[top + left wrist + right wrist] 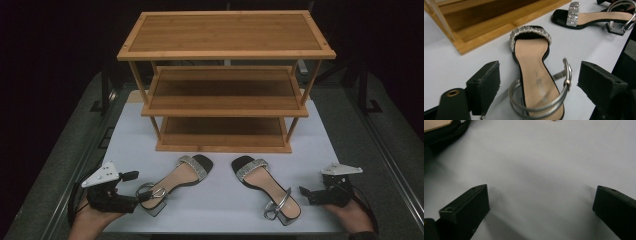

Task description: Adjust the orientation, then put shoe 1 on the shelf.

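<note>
1. High view: the three-tier wooden shoe rack [225,102] stands at the far side of the white table [220,205], all shelves bare.
2. The left sandal [172,182] and right sandal [265,187] lie near, in front of the rack.
3. The left gripper [537,85] has its jaws wide around the left sandal's heel strap, gripping nothing.
4. The right gripper [541,205] has its jaws wide over bare table, right of the right sandal.

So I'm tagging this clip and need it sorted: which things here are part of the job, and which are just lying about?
In the job:
- left sandal, heel end between the open left tongs
- right sandal
- rack, all shelves bare, likely where they go

Lying about:
- nothing loose; the right tongs sit open, apart from the right sandal
</note>
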{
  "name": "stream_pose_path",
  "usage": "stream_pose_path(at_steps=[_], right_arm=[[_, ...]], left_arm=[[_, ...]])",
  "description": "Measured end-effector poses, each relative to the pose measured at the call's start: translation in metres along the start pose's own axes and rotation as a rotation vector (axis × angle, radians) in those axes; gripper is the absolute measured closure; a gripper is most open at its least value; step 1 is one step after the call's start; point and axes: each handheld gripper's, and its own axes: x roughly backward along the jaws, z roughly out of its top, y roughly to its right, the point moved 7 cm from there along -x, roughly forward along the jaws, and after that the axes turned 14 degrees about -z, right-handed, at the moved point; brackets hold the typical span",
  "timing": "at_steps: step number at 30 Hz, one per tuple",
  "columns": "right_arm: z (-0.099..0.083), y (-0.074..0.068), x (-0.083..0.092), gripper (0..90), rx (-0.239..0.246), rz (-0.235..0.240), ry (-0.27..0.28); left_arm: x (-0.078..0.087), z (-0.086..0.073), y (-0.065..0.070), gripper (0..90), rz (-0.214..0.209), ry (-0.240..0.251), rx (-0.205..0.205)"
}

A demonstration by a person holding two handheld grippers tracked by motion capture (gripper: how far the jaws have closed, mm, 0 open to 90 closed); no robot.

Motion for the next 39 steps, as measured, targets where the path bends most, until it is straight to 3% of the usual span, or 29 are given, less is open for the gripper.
stream_pose_path(at_steps=[8, 15, 24, 27, 32, 36, 39], right_arm=[[0.0, 0.0, 0.0, 0.0, 0.002, 0.0, 0.0], [0.0, 0.0, 0.0, 0.0, 0.001, 0.0, 0.0], [0.0, 0.0, 0.0, 0.0, 0.001, 0.0, 0.0], [0.0, 0.0, 0.0, 0.0, 0.001, -0.001, 0.0], [0.0, 0.0, 0.0, 0.0, 0.002, -0.001, 0.0], [0.0, 0.0, 0.0, 0.0, 0.001, -0.001, 0.0], [0.0, 0.0, 0.0, 0.0, 0.001, -0.001, 0.0]], left_arm=[[0.001, -0.031, 0.001, 13.2, 0.015, -0.018, 0.024], [-0.022, -0.05, -0.003, 13.2, -0.001, -0.052, 0.048], [-0.047, -0.044, -0.009, 13.2, 0.007, -0.06, 0.0], [-0.055, -0.045, -0.01, 13.3, 0.003, -0.101, -0.014], [-0.061, -0.042, -0.013, 15.6, 0.02, -0.102, -0.014], [-0.068, -0.042, -0.014, 17.7, 0.058, -0.139, -0.027], [-0.066, -0.041, -0.015, 22.5, 0.055, -0.132, -0.021]])
